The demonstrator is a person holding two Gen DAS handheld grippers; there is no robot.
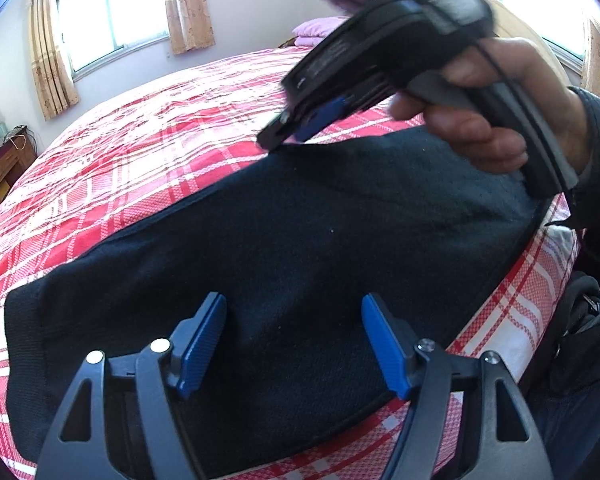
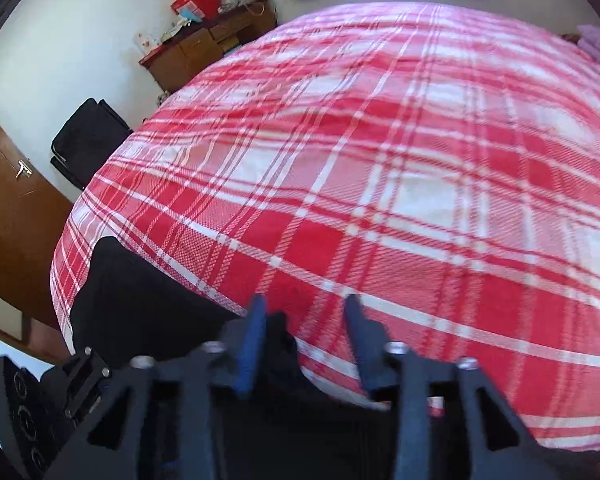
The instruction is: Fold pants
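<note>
Black pants (image 1: pixel 300 220) lie flat in a long band across the near side of a red and white plaid bedspread (image 1: pixel 140 140). My left gripper (image 1: pixel 294 308) hovers over the cloth near its front edge, jaws wide apart, nothing between the blue pads. A hand (image 1: pixel 480 120) holds my right gripper (image 1: pixel 276 136), blurred, with its tip at the pants' far edge. In the right wrist view, the right gripper (image 2: pixel 306 312) stands open over the bedspread (image 2: pixel 420 160). The pants (image 2: pixel 140 300) lie to its lower left, and black cloth reaches up beside the left finger.
Curtained windows (image 1: pixel 112 28) line the far wall. A purple pillow (image 1: pixel 320 26) lies at the bed's head. A wooden desk (image 2: pixel 208 48) with red bags stands beyond the bed, a black chair (image 2: pixel 88 140) next to it. A brown door (image 2: pixel 12 220) is at the left.
</note>
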